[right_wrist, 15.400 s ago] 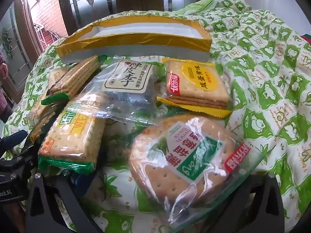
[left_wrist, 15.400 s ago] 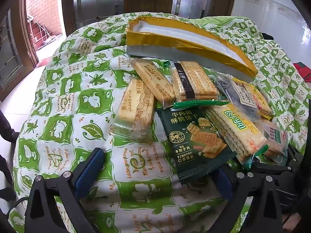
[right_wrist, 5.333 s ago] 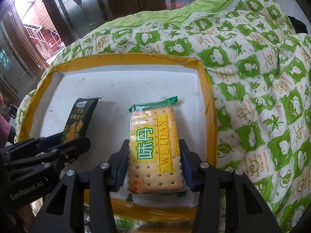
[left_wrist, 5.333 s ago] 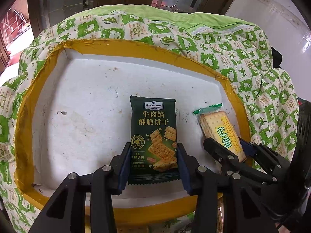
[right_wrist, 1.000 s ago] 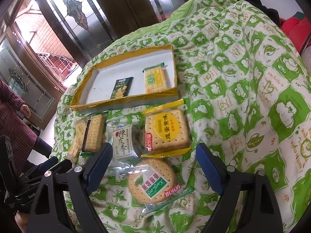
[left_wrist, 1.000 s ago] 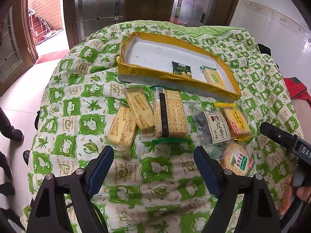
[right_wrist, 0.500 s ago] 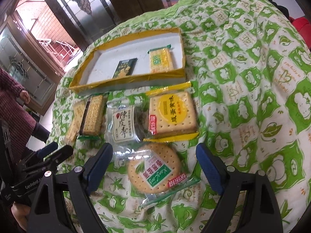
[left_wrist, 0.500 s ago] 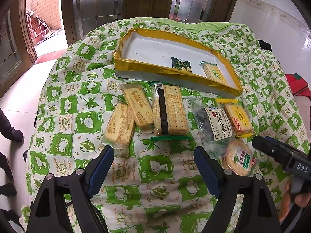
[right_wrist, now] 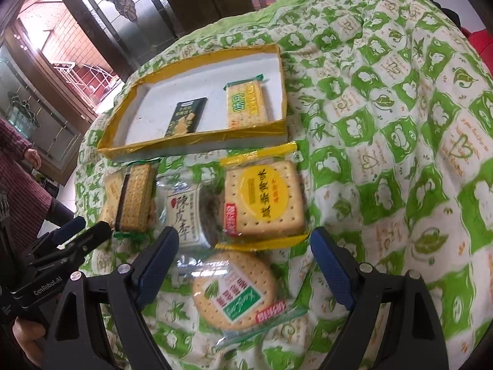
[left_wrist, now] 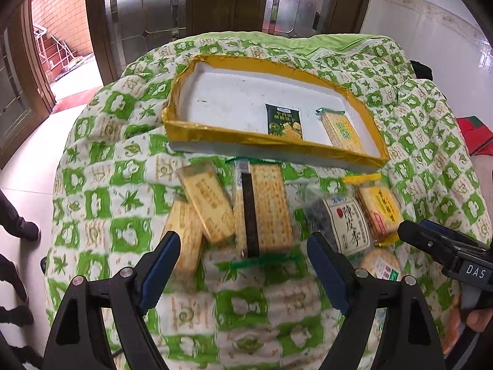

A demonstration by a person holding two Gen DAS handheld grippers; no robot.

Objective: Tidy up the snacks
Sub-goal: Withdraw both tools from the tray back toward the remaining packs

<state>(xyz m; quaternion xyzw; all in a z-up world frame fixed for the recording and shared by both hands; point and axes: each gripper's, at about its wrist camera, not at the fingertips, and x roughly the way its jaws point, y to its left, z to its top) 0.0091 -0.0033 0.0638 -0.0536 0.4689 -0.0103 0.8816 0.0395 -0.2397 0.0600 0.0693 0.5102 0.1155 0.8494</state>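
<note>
A yellow-rimmed white tray (left_wrist: pixel 215 132) (right_wrist: pixel 197 141) lies on the far side of the green-patterned cloth. A dark green cracker pack (left_wrist: pixel 283 121) (right_wrist: pixel 186 118) and a yellow-green cracker pack (left_wrist: pixel 340 131) (right_wrist: pixel 246 104) lie inside it. Nearer me lie loose snacks: a cracker pack with a black band (left_wrist: pixel 262 209) (right_wrist: pixel 134 199), two pale biscuit packs (left_wrist: pixel 208 205), a plum bag (left_wrist: pixel 349 225) (right_wrist: pixel 185 212), a square yellow-label cracker pack (right_wrist: pixel 262 200) (left_wrist: pixel 380 209) and a round cracker pack (right_wrist: pixel 235 293). My left gripper (left_wrist: pixel 243 269) hovers open above the black-band pack. My right gripper (right_wrist: pixel 245 265) hovers open over the round pack.
The cloth (right_wrist: pixel 385 154) drapes over a rounded table and falls away at its sides. Wooden glass doors (left_wrist: pixel 215 3) stand behind. A person in a dark red sleeve (right_wrist: pixel 18 185) stands at the left, and shoes (left_wrist: pixel 18 225) show on the floor.
Both grippers have come closer to the loose snacks, which now look larger. The jaws have stayed open and nothing has been picked up.
</note>
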